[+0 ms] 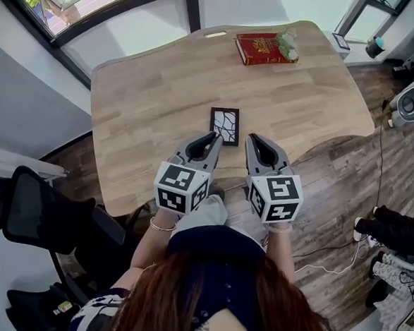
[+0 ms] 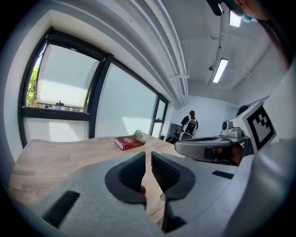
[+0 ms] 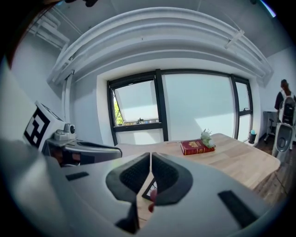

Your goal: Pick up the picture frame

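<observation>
Nearest me, my left claw (image 1: 216,136) and right claw (image 1: 251,138) sit side by side over the counter's (image 1: 141,93) near edge, each with jaws closed on nothing. Picture frame (image 1: 224,126) lies flat just beyond, between their tips. Far right: red book (image 1: 257,48), small sprig (image 1: 287,45) on it.

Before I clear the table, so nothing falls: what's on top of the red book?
A small pale sprig, perhaps flowers, lies at the right end of the red book. The cover under it is hidden, as is anything beneath the book.
</observation>
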